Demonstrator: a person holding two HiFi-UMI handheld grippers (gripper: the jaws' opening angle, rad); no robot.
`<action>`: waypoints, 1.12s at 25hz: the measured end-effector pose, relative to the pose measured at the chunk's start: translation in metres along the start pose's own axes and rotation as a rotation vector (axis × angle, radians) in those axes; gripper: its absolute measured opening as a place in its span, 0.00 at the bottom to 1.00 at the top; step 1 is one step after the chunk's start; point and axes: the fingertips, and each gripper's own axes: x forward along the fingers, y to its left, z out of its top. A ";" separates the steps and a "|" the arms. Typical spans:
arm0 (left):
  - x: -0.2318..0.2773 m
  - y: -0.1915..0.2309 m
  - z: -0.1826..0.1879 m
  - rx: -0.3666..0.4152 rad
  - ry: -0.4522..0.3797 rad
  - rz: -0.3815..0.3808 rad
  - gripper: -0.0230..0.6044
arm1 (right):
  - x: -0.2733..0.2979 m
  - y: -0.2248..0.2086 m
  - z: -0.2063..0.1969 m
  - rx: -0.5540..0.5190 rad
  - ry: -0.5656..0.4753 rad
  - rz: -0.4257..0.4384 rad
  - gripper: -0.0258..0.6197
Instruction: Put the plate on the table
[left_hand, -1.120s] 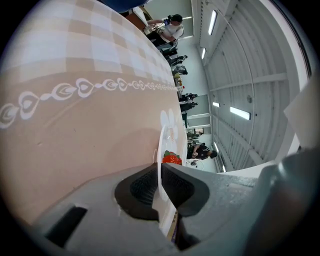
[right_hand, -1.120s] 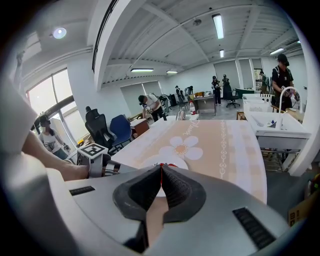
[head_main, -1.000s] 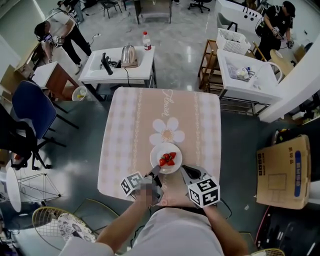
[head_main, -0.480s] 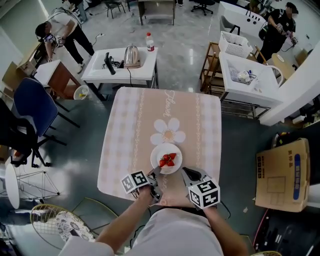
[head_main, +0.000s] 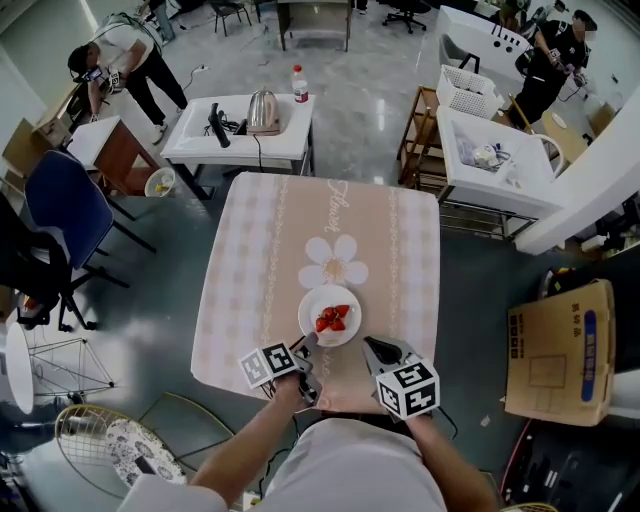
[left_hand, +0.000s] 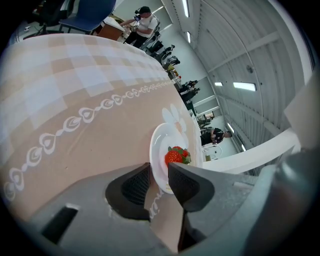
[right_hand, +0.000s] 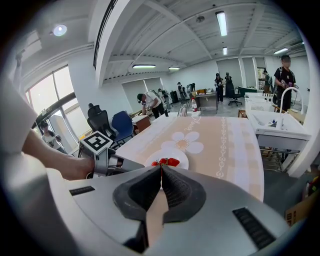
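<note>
A white plate (head_main: 331, 315) with cut strawberries (head_main: 334, 319) rests on the near half of the table (head_main: 270, 250), which has a beige checked cloth with a flower print. My left gripper (head_main: 308, 346) is at the plate's near-left rim. In the left gripper view the plate's rim (left_hand: 159, 150) sits between the two pads of my left gripper (left_hand: 159, 175), which stand narrowly apart around it, and a strawberry (left_hand: 175, 156) lies just beyond. My right gripper (head_main: 372, 346) hovers by the near-right rim without touching the plate; its jaws (right_hand: 161, 172) are shut on nothing. The plate (right_hand: 179, 161) lies ahead of it.
Behind the table stands a white side table (head_main: 200, 145) with a kettle (head_main: 262, 112) and a bottle (head_main: 299, 84). A blue chair (head_main: 60, 215) is at the left, a white sink unit (head_main: 490, 150) at the back right, and a cardboard box (head_main: 560, 350) on the floor at the right.
Only the head view has shifted slightly. The plate and both grippers stay where they were.
</note>
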 end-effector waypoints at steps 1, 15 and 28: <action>-0.001 0.000 0.000 0.001 -0.004 -0.001 0.20 | -0.001 0.000 -0.001 -0.002 0.003 -0.001 0.05; -0.022 -0.026 -0.018 0.106 -0.059 -0.051 0.20 | -0.007 0.006 0.003 -0.039 -0.013 0.064 0.05; -0.037 -0.106 -0.055 0.331 -0.185 -0.070 0.10 | -0.048 0.002 0.002 -0.086 -0.058 0.191 0.05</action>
